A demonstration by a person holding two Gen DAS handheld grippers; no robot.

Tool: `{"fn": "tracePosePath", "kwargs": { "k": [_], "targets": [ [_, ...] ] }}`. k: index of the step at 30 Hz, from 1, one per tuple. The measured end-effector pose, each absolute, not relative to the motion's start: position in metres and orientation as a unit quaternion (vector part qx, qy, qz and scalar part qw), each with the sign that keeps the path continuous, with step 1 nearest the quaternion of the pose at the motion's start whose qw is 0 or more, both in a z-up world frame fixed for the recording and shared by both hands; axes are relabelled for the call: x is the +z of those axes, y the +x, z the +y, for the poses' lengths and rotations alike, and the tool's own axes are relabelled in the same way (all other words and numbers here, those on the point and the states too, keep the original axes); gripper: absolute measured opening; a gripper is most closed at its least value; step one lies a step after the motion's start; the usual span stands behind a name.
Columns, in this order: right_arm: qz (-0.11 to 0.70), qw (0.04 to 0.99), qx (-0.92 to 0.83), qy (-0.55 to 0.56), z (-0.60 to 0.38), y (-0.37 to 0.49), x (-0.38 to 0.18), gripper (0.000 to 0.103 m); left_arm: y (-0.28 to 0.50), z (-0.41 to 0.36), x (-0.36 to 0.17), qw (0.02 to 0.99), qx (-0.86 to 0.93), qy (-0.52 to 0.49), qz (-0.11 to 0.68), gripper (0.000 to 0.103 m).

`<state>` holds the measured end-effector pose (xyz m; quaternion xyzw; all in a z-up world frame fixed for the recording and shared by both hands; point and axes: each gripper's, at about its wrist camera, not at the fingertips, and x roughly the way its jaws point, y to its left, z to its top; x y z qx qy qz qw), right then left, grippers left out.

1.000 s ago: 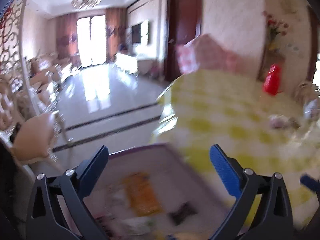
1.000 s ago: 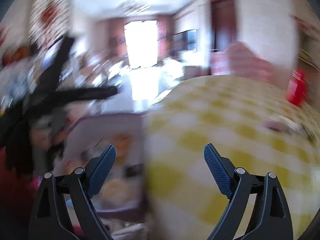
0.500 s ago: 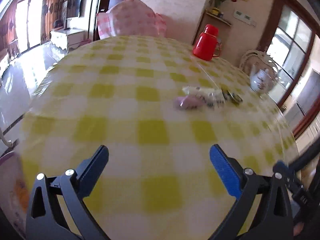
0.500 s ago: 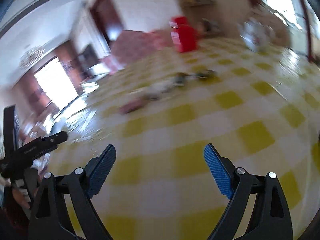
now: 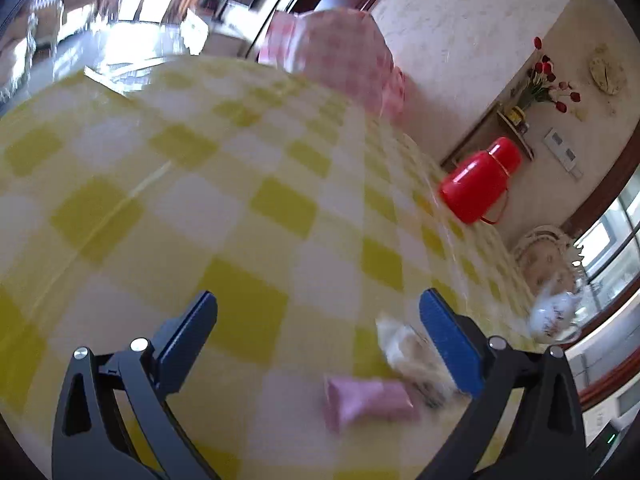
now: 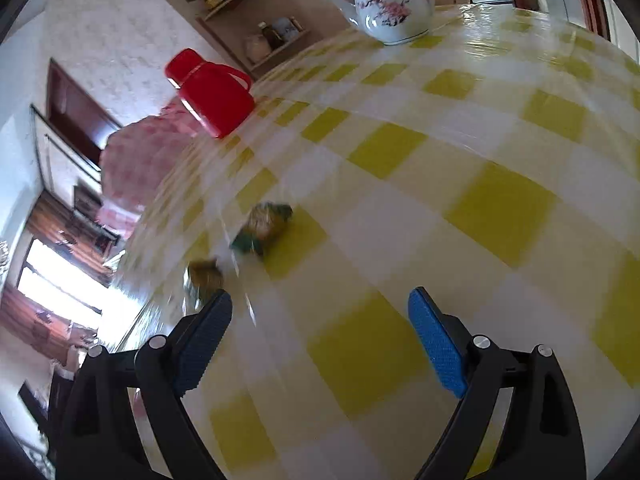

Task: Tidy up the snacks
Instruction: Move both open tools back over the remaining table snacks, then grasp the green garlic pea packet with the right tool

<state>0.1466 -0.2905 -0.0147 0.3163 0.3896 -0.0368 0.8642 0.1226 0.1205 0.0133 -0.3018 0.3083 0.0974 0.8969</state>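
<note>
The left gripper [image 5: 318,320] and the right gripper [image 6: 320,326], each with black arms and bumpy blue pads, were both wide open and held nothing over the shiny table with its yellow-and-white checked plastic cloth [image 5: 224,184]. A soft pink snack packet [image 5: 366,398] and a pale crinkly wrapper [image 5: 404,346] lay just by the left gripper's right pad, while a green-and-gold wrapped sweet [image 6: 266,226] and a smaller gold one [image 6: 204,276] lay ahead of the right gripper, too blurry to read any words. Half a second before, the snacks were farther off in both views, and now the smooth red plastic flask [image 6: 210,92] and the white china teapot with pink flowers [image 6: 386,6] stood well behind them.
</note>
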Motion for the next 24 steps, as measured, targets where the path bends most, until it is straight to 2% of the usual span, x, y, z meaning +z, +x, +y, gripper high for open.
{"fn": "tracePosePath", "kwargs": {
  "k": [9,13,14,16,18,24],
  "targets": [
    [0.395,0.871,-0.121,0.266,-0.233,0.241,-0.013,0.087,0.127,0.139,0.021,0.894,0.107,-0.325,0.288,0.101],
    [0.432,0.873,-0.141,0.177,-0.208,0.257,-0.016,0.086,0.127,0.143,0.02,0.89,0.107,-0.331,0.294,0.101],
    [0.434,0.877,-0.133,0.159,-0.207,0.257,-0.017,0.084,0.126,0.143,0.019,0.889,0.107,-0.331,0.297,0.101],
    [0.434,0.883,-0.118,0.137,-0.211,0.256,-0.017,0.062,0.126,0.143,0.017,0.887,0.104,-0.329,0.306,0.101],
    [0.43,0.889,-0.1,0.122,-0.223,0.246,-0.017,0.049,0.126,0.142,0.017,0.888,0.105,-0.323,0.31,0.101],
    [0.409,0.903,-0.051,0.124,-0.256,0.177,-0.009,0.047,0.126,0.138,0.018,0.893,0.091,-0.305,0.317,0.101]
  ]
}}
